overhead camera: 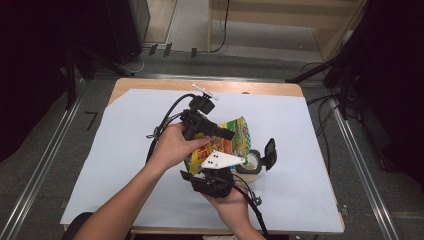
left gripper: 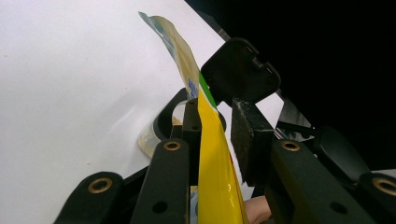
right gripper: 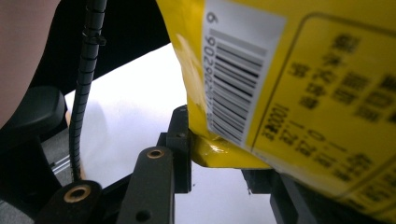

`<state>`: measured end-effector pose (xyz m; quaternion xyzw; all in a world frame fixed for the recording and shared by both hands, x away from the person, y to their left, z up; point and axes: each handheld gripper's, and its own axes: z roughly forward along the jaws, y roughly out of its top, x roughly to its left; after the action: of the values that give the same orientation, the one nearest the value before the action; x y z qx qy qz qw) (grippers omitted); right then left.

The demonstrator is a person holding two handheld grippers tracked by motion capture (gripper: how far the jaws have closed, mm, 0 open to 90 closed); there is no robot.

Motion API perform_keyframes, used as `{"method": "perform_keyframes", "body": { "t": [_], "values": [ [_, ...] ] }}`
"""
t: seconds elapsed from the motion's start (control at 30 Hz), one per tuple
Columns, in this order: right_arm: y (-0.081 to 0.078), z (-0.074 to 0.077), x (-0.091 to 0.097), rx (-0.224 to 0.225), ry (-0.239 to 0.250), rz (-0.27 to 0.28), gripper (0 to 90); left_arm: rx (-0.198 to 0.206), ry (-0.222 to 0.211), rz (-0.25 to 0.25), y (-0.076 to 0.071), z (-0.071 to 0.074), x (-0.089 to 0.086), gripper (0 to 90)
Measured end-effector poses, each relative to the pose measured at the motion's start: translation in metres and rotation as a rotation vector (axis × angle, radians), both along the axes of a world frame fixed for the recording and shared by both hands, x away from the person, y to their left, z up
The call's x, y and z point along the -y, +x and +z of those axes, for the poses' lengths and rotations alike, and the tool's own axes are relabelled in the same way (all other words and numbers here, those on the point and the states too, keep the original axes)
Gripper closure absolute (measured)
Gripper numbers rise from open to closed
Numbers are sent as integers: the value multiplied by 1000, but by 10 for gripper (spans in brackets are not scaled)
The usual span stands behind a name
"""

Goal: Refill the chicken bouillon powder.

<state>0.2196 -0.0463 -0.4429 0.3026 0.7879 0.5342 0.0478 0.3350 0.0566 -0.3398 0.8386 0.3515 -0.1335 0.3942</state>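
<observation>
A person's two hands meet over the middle of a wooden table (overhead camera: 280, 89) covered by a white sheet (overhead camera: 125, 150); between them they hold up a yellow snack bag (overhead camera: 231, 140) printed with green and red, clear of the sheet; the left hand (overhead camera: 172, 145) grips the left gripper (overhead camera: 227, 134) from above, its cable arching back toward the far edge; the right hand (overhead camera: 227, 202) comes in from below, holding the right gripper (overhead camera: 192, 172), which carries a grey three-cornered plate (overhead camera: 221, 160) on top; in the left gripper view the bag's thin yellow edge (left gripper: 212, 154) rises between the two black jaws, the left jaw lying against it and the right jaw standing just off it, so whether the jaws are truly pinched on the bag I cannot tell; past them a black square pad (left gripper: 240, 70) of the other gripper stands just beside the bag's upper edge; a roll of clear tape (overhead camera: 250, 162) lies on the sheet just right of the bag, with a black piece (overhead camera: 270, 152) standing beside it; in the right gripper view the bag's lower corner (right gripper: 224, 156) sits squeezed between the jaws, creased where they bite, with a barcode label (right gripper: 233, 74) and blurred printed text above it; a ribbed black cable (right gripper: 86, 88) hangs at the left of that view.
</observation>
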Motion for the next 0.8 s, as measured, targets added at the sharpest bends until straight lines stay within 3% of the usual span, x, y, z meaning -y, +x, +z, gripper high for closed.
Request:
{"method": "perform_keyframes", "body": {
  "t": [0.17, 0.8],
  "values": [
    [6, 2, 4, 1, 6, -19, 695, 12, -4, 0, 5, 1, 5, 762],
    [4, 1, 2, -51, 45, -5, 693, -18, 13, 3, 7, -3, 5, 759]
  ]
}}
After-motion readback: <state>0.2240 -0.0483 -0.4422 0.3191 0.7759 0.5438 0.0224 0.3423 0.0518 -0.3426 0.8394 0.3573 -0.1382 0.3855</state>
